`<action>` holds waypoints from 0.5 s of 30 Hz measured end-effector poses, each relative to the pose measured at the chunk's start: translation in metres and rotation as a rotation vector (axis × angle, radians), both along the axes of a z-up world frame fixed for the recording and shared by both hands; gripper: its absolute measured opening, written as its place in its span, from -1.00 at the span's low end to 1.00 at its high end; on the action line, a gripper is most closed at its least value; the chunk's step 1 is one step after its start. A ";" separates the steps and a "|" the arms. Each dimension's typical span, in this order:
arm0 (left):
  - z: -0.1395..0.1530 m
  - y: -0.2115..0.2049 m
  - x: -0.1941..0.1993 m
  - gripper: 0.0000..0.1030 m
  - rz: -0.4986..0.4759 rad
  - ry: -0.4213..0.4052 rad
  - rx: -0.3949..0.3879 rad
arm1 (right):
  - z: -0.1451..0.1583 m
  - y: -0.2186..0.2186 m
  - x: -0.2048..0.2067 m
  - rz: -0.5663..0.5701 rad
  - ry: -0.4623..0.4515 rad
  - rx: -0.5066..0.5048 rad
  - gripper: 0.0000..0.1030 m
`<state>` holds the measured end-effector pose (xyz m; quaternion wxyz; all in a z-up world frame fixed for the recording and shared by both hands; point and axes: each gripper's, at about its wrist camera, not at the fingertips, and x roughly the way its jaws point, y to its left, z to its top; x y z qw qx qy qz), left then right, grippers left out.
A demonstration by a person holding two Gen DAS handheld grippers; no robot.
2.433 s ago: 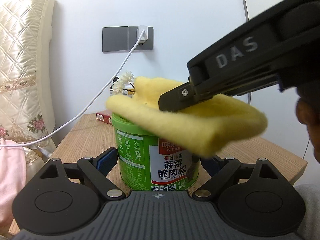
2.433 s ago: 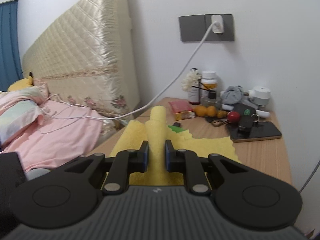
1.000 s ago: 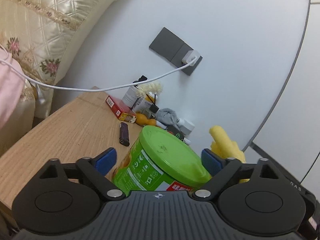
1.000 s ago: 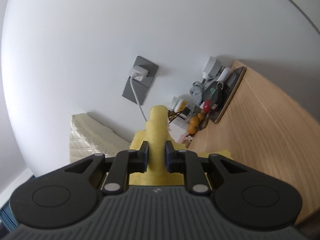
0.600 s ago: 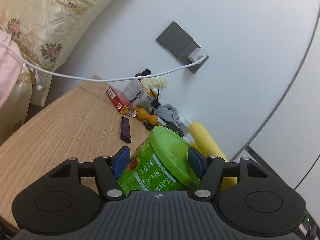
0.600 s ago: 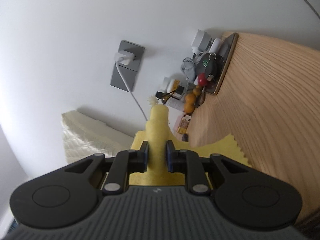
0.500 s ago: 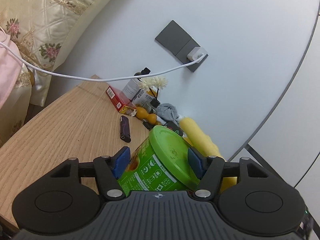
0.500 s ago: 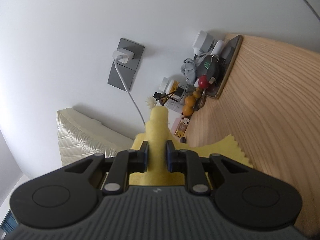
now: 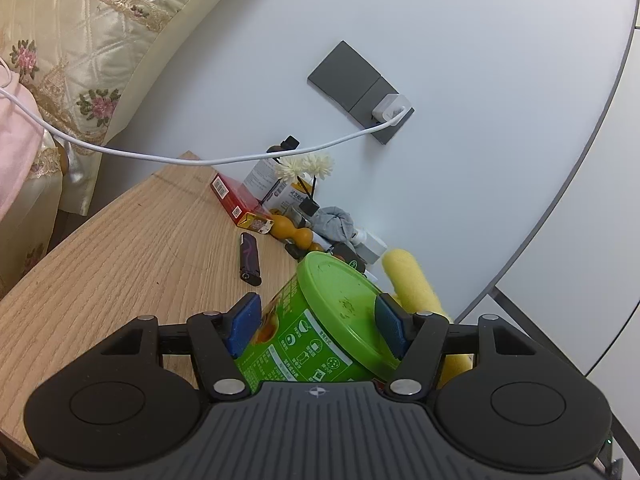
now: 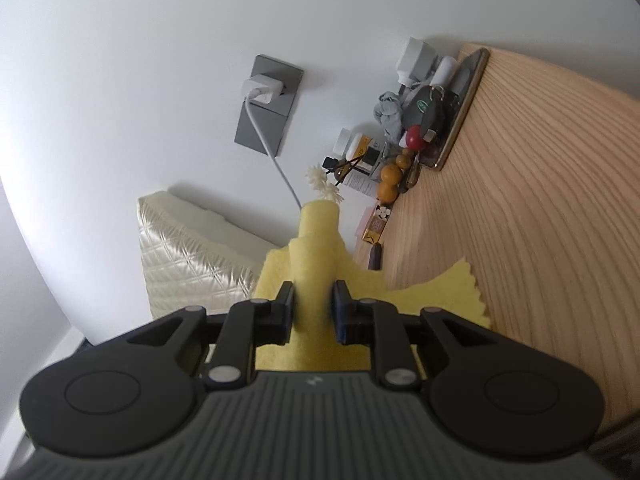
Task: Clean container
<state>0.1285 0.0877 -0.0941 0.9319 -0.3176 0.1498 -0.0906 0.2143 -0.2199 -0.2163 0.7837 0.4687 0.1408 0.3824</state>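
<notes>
Container (image 9: 320,332) gripped by left gripper (image 9: 316,322), jaws just closed; cloth (image 10: 316,280) pinched in right gripper (image 10: 313,312); wiping apparently unfinished.

The left gripper (image 9: 318,322), jaws just closed, clamps the tilted green container (image 9: 320,328) above the wooden table (image 9: 132,264), with a yellow cloth (image 9: 408,284) just beside it.

A lighter (image 9: 249,258) lies near a red box (image 9: 236,201) on the wooden table (image 9: 120,256).
</notes>
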 end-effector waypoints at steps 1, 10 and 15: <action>0.000 0.000 0.000 0.31 -0.004 0.000 -0.001 | 0.002 0.001 0.002 -0.007 -0.006 -0.008 -0.60; 0.000 0.000 -0.007 0.30 -0.009 -0.030 0.013 | 0.011 0.013 0.032 -0.042 -0.047 -0.038 -0.59; 0.006 -0.009 -0.027 0.26 -0.016 -0.078 0.081 | 0.010 0.013 0.035 -0.040 -0.057 -0.040 -0.58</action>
